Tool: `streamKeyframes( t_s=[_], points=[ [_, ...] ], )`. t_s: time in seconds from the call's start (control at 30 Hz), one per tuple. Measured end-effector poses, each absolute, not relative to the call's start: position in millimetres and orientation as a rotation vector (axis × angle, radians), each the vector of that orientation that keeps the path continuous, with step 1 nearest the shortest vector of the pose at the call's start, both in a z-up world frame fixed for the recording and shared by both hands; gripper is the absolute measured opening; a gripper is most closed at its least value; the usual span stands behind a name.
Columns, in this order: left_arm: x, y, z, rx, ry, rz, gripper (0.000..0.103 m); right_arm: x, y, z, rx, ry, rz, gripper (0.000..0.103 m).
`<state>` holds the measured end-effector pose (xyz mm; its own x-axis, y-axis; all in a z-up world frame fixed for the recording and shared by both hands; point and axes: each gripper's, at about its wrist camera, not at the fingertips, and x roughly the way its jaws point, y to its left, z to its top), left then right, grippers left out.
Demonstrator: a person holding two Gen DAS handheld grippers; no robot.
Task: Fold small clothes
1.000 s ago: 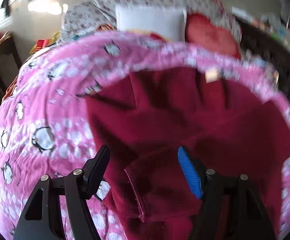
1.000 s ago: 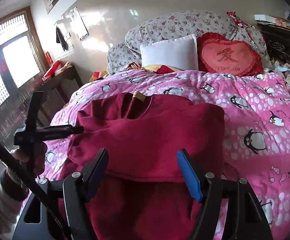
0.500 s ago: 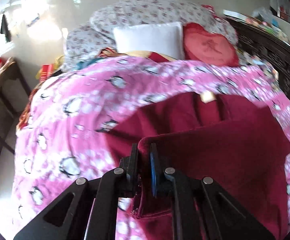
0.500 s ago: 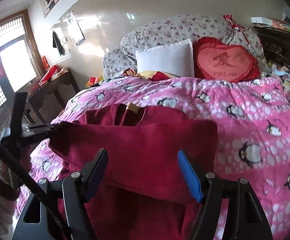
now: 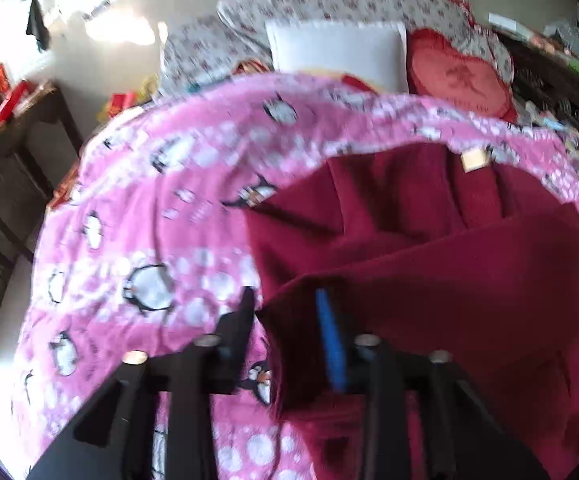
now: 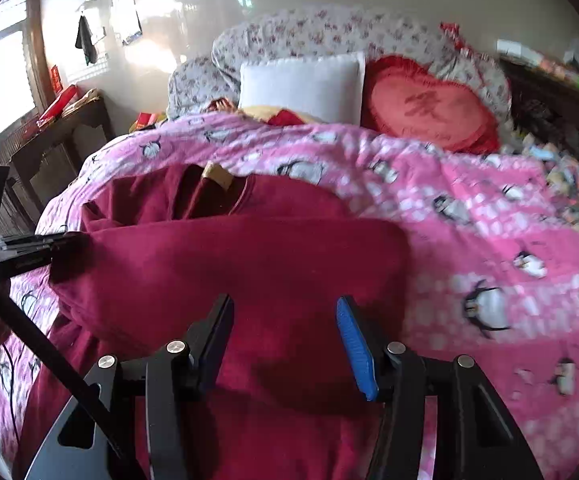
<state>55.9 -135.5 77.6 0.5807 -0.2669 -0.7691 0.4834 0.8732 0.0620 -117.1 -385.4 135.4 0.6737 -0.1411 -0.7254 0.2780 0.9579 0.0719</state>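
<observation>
A dark red garment [image 5: 429, 272] lies on the pink penguin blanket [image 5: 161, 216], its lower part folded up over the body, with a tan neck label [image 5: 474, 158] at the far end. My left gripper [image 5: 285, 304] is open, its fingers on either side of the fold's left corner. In the right wrist view the garment [image 6: 249, 264] lies in front of my right gripper [image 6: 285, 312], which is open and empty above the cloth. The left gripper [image 6: 61, 248] shows there at the fold's left corner.
A white pillow [image 6: 301, 84], a red heart cushion [image 6: 429, 108] and a floral pillow [image 6: 329, 32] sit at the bed's head. A dark wooden table [image 6: 61, 132] stands left of the bed. A dark headboard with clutter [image 6: 561, 92] is on the right.
My left gripper closed on the fold's left corner half a second ago and has now opened and let it go. The right gripper stayed open, shifting slightly.
</observation>
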Motion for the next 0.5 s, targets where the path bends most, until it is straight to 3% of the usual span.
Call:
streamKeyframes(
  t_s=[0.07,0.3,0.5],
  points=[
    [49.0,-128.9,80.6,0.246,0.828,-0.455,0.055,-126.1,-379.8,137.7,0.163,0.805,-0.251,0.058],
    [38.3,-133.5,32.0,0.265,0.933,-0.393,0.056,-131.4,-365.4,94.1,-0.009,0.909,-0.383,0.057],
    [11.4,-113.0,46.2,0.232,0.905,-0.402,0.059,-175.8,-365.0,127.9,0.118,0.859,-0.352,0.058]
  ],
)
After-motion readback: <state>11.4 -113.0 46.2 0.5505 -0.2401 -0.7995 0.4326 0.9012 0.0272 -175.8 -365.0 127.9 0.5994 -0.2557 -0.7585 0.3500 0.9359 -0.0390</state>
